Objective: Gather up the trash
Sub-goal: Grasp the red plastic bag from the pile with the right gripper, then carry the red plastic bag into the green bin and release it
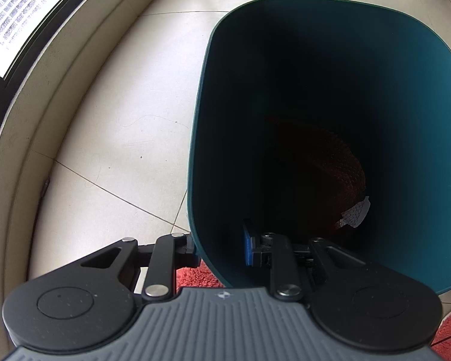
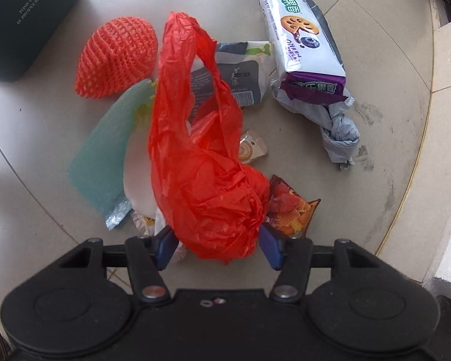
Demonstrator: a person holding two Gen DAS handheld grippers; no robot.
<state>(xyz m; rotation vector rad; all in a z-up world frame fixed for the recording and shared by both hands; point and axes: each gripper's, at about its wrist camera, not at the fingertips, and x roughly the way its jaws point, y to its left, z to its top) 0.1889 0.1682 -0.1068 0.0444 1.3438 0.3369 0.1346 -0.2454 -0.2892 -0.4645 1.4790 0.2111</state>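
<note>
My left gripper [image 1: 219, 248] is shut on the near rim of a dark teal trash bin [image 1: 203, 96], one finger outside the wall and the blue pad inside. A red foam net [image 1: 339, 174] lies at the bottom of the bin. My right gripper [image 2: 218, 243] points down over a trash pile on the floor, open, with a crumpled red plastic bag [image 2: 201, 165] between its blue pads, which the bag's sides brush. Around the bag lie an orange foam net [image 2: 117, 57], a biscuit pack [image 2: 300, 39], a knotted grey bag [image 2: 336, 129], a green foam sheet [image 2: 105, 156] and a chips wrapper [image 2: 291, 210].
The bin [image 2: 24, 24] also shows at the top left of the right wrist view, left of the pile. A raised ledge [image 2: 445, 120] borders the tiled floor on the right. A window sill [image 1: 30, 120] curves along the left of the bin. A red mat [image 1: 198, 276] lies under my left gripper.
</note>
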